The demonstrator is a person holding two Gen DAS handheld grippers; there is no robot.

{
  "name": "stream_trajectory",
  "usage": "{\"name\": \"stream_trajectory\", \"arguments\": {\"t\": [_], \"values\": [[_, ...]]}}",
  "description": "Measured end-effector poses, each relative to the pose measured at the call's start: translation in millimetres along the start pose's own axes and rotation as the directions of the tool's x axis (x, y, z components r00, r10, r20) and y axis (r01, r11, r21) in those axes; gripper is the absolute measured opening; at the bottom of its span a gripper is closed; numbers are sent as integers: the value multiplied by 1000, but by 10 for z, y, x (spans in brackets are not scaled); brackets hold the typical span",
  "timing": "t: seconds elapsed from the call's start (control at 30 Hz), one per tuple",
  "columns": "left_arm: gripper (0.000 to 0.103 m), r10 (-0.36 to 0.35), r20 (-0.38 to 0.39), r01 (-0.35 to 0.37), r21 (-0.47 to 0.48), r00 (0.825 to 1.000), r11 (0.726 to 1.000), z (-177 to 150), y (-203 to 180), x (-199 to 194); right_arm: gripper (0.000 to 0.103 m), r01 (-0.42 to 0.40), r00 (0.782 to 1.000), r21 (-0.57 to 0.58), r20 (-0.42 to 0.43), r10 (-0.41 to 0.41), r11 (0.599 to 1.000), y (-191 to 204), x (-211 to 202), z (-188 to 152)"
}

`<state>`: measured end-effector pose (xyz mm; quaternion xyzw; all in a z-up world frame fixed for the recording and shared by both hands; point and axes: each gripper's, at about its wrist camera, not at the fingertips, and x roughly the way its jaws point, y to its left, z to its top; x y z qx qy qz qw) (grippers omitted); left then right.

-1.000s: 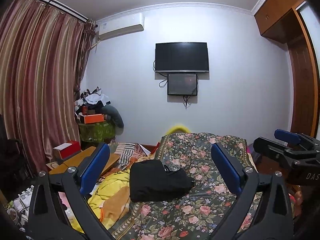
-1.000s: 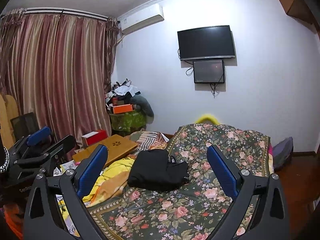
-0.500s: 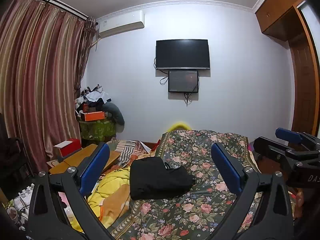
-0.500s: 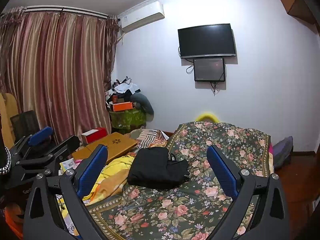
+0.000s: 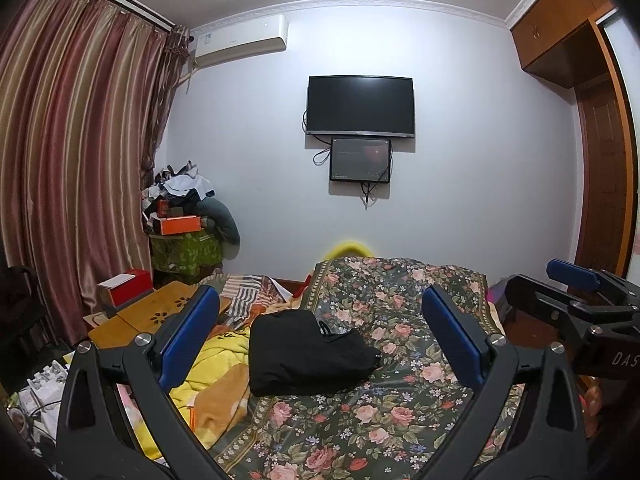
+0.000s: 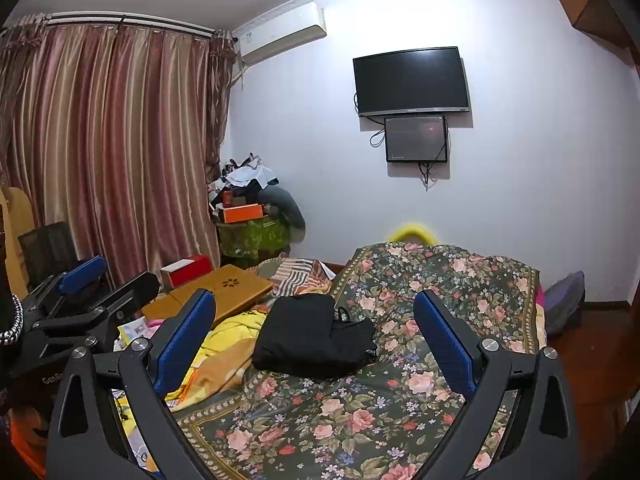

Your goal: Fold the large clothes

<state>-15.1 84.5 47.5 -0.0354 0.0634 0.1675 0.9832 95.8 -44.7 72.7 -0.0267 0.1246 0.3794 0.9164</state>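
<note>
Both claws hang high above the bed: the left gripper [image 5: 320, 322] and right gripper [image 6: 314, 320] are spread wide with nothing between their blue pads. The folded black garment [image 5: 304, 354] lies mid-frame on the floral bedspread [image 5: 400, 412] (yellow blanket [image 5: 208, 376] just left).

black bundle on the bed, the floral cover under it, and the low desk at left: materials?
Black garment: soft matte fabric, probably knit or woven; it slumps and creases. Floral cover: printed woven cloth, slight sheen, lies in soft wrinkles. Low desk: looks like bamboo or light wood, smooth and lacquered, with cut vent holes.
</note>
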Motion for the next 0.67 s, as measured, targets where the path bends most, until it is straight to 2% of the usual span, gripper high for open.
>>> {"name": "stream_trajectory", "arguments": {"t": [0.67], "values": [[102, -14, -1, 14, 20, 1000, 1000, -36, -58, 17, 99, 12, 1000, 10, -3, -12, 1000, -27, -14, 18]]}}
